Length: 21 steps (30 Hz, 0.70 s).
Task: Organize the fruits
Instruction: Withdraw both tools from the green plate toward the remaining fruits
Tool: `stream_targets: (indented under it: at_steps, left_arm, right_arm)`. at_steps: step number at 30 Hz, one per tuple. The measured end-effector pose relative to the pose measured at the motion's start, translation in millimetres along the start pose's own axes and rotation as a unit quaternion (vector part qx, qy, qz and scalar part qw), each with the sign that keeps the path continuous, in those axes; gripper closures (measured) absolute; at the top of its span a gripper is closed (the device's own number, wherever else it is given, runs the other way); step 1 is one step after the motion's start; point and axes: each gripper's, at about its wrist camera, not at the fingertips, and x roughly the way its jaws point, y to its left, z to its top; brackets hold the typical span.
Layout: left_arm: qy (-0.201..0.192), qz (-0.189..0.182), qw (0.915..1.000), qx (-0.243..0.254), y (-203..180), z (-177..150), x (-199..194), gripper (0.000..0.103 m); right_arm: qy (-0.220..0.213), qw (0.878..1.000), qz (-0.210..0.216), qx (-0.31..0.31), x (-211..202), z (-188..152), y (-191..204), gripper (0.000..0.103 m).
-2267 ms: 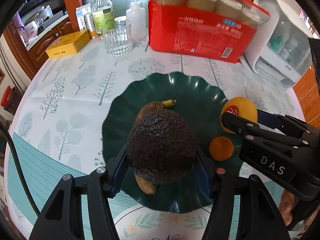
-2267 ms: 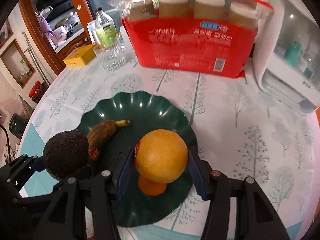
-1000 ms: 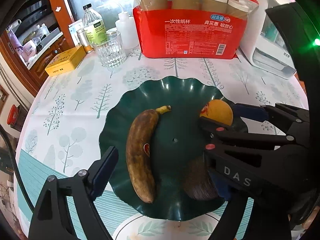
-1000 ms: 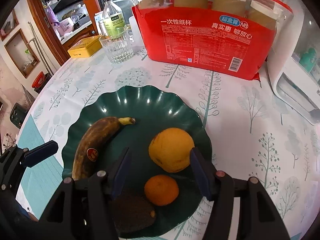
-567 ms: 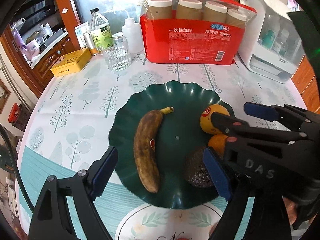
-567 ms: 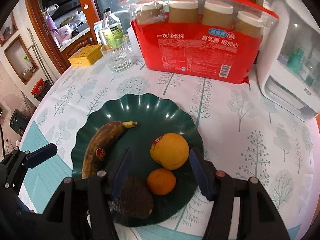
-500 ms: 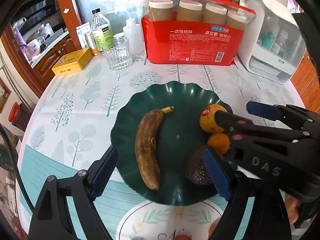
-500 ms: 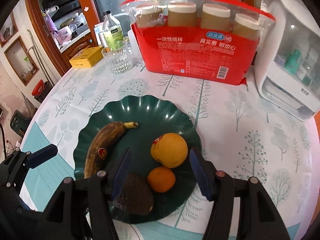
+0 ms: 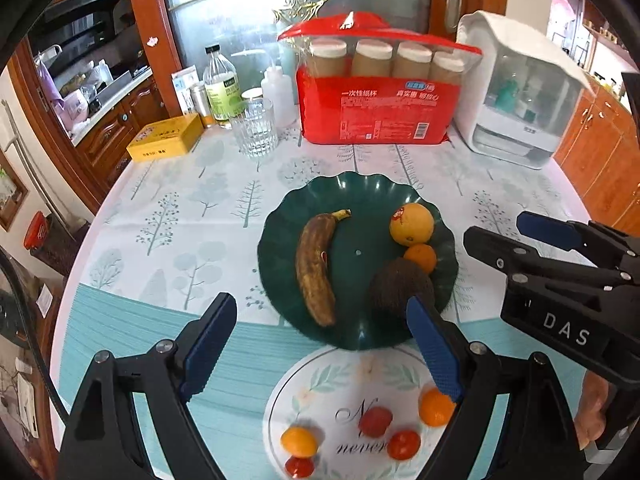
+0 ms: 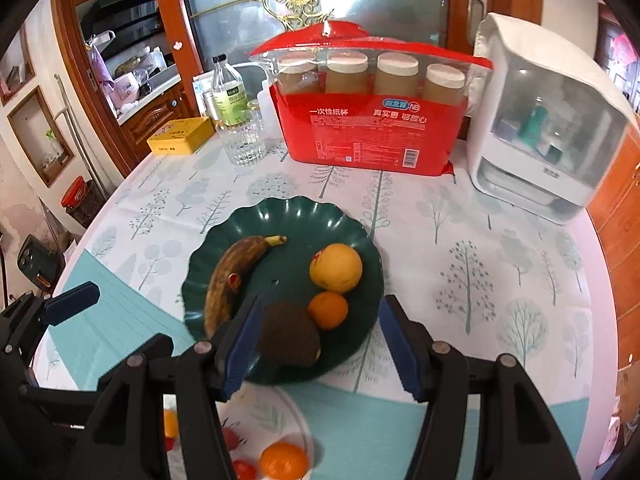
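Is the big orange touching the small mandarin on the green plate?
Touching. In the left wrist view the big orange overlaps the small mandarin with no green plate showing between them; the right wrist view agrees.

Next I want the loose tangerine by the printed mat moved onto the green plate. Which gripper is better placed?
Probably right. The tangerine lies just below the open right gripper, while in the left view it sits off behind one finger of the open left gripper. The plate is near both.
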Motion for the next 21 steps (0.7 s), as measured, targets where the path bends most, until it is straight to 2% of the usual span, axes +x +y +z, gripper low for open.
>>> stream_targets:
  at_steps: [9,21]
  left_arm:
    - [-0.011,-0.013,0.9999,0.005,28,-28,-44,0.017]
    - [-0.006,-0.034,0.9994,0.011,57,-76,-71,0.017]
  right_arm:
    - [-0.023,1.000,-0.004,0.013,-50,-28,29,0.042]
    - [-0.031,0.999,-0.004,0.018,-90,-79,74,0.042]
